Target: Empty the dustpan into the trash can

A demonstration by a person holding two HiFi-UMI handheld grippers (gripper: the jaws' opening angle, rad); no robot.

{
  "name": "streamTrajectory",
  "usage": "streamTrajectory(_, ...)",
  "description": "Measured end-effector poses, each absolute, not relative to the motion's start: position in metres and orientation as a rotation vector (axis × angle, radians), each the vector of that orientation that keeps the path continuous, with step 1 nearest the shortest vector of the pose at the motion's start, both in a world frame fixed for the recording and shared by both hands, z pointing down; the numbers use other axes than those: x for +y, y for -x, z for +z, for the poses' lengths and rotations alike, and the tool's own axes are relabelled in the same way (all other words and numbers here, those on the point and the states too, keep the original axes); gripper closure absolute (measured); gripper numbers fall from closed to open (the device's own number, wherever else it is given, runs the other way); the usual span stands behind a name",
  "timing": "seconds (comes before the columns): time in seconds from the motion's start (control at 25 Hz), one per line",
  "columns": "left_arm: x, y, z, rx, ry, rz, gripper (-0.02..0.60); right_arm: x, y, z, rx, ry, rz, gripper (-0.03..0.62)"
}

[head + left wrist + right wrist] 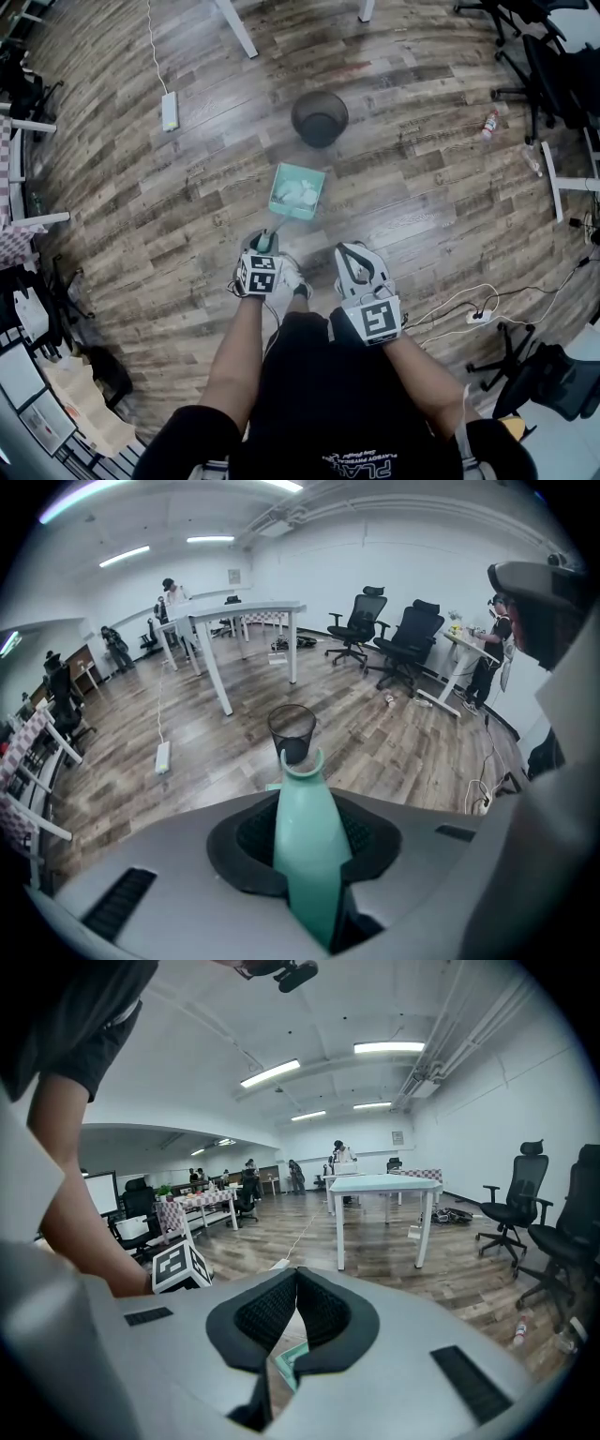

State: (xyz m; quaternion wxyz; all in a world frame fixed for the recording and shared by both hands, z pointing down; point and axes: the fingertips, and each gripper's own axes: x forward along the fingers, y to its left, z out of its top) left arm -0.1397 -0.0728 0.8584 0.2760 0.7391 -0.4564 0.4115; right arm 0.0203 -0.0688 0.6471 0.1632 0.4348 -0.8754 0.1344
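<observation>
Far left on the wooden floor lies a white power strip, well apart from the work.

The left tool points steeply down, and its jaws are clamped narrow on the mint-green handle of the dustpan. In the left gripper view the handle runs up between the dark pads and ends in a forked tip.

The pan itself sits low, just ahead of the person's feet, between them and the trash can. It is near the can but not touching it. I cannot tell whether the pan rests on the floor or is slightly lifted. White crumpled scraps lie inside it.

The pan looks like light, stiff plastic. The handle is the right place to hold it, gripped well along its length, because the smooth taper could twist between the pads. The scraps are loose and light, so the pan probably needs to stay tilted back until its lip is over the can's rim. The dark mesh can seems light too, and a knock might tip it.

The right tool hangs beside the left with its jaws closed together on nothing. Only a green corner of the pan shows below them.
</observation>
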Motion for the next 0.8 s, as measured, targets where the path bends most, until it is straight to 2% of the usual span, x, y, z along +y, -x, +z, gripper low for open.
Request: streamTrajectory(0.8, -0.033, 0.193, 0.788, -1.421, -1.958, 0.969, 0.483, -0.070, 0.015, 0.614, -2.556, -1.179, 0.235, 0.569)
